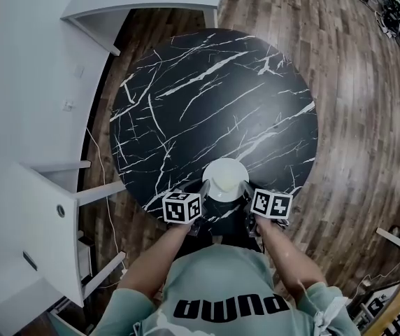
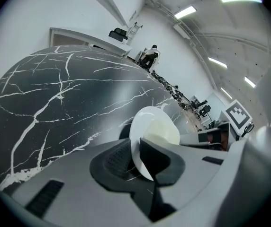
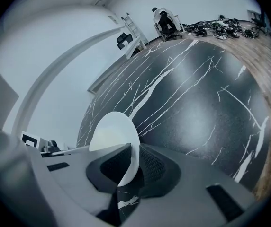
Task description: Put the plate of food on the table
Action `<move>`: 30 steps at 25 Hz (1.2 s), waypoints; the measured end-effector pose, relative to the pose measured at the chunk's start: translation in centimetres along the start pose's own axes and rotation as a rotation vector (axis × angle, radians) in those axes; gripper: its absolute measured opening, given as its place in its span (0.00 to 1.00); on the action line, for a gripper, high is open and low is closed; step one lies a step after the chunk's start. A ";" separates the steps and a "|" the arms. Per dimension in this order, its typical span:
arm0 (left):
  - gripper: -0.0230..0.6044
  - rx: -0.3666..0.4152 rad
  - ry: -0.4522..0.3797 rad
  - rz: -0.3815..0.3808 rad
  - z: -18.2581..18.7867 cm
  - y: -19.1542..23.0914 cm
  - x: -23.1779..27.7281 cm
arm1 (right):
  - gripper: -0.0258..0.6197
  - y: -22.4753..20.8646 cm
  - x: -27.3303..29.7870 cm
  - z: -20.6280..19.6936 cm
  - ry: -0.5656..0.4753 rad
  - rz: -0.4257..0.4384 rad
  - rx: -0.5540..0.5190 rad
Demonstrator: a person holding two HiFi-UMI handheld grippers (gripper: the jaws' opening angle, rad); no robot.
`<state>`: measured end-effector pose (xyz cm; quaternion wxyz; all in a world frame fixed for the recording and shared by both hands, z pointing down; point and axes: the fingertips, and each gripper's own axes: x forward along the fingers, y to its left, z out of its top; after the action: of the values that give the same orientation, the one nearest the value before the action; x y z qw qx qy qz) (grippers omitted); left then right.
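A white plate (image 1: 225, 178) with pale food on it hangs over the near edge of the round black marble table (image 1: 207, 96). My left gripper (image 1: 201, 193) is shut on the plate's left rim and my right gripper (image 1: 247, 193) is shut on its right rim. In the left gripper view the plate (image 2: 147, 126) stands edge-on between the dark jaw pads, with the pale food (image 2: 161, 132) on its right face. The right gripper view shows the plate (image 3: 114, 136) pinched between the pads, the table (image 3: 192, 89) stretching beyond it.
A white counter (image 1: 25, 61) and open white cabinet doors (image 1: 53, 215) stand to the left of the table. Wood flooring (image 1: 368, 117) runs to the right, with cables and gear (image 1: 389, 5) at the far right. A chair (image 3: 166, 20) stands past the table's far side.
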<state>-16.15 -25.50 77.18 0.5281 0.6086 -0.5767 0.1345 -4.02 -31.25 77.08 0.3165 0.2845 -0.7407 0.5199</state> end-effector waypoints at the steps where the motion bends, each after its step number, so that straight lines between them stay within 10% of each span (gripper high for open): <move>1: 0.13 0.001 0.002 0.001 -0.1 0.0 0.1 | 0.12 -0.1 0.1 -0.1 0.001 -0.004 0.000; 16: 0.15 0.085 0.016 0.030 -0.3 0.6 1.2 | 0.13 -0.6 1.0 0.0 -0.018 -0.078 -0.033; 30: 0.17 0.170 -0.138 0.088 1.4 2.0 -3.5 | 0.14 0.5 -2.9 1.9 -0.204 -0.162 -0.186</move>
<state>-19.49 -24.19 74.84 0.4270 0.6333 -0.6243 0.1636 -2.84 -32.70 74.09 0.3057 0.3642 -0.7885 0.3901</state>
